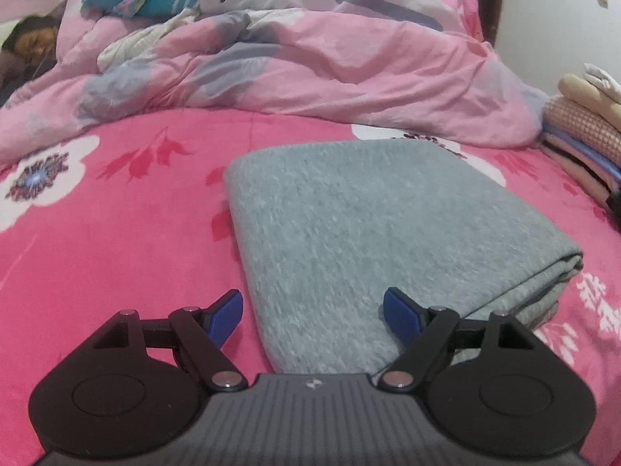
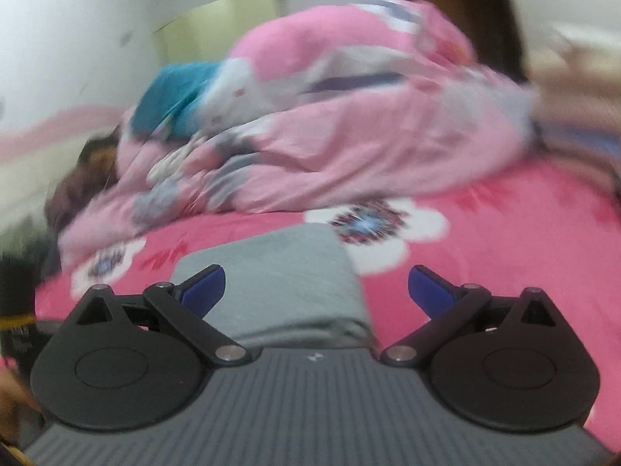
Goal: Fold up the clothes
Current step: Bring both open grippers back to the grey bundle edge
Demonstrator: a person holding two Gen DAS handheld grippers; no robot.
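The setting was a home bedroom. A bed [image 1: 116,256] carried a bright pink floral sheet, with a rumpled pink quilt [image 1: 310,77] heaped along its far side and a person lying under it. Folded laundry [image 1: 582,136] was stacked at the bed's right edge, beside a plain white wall [image 2: 77,19].

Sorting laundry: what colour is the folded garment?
Heathered grey folded garment; clearest in the left wrist view.

White wall [image 2: 58,19]; bed, pink floral sheet [image 1: 116,233]; dark headboard [image 2: 485,7].
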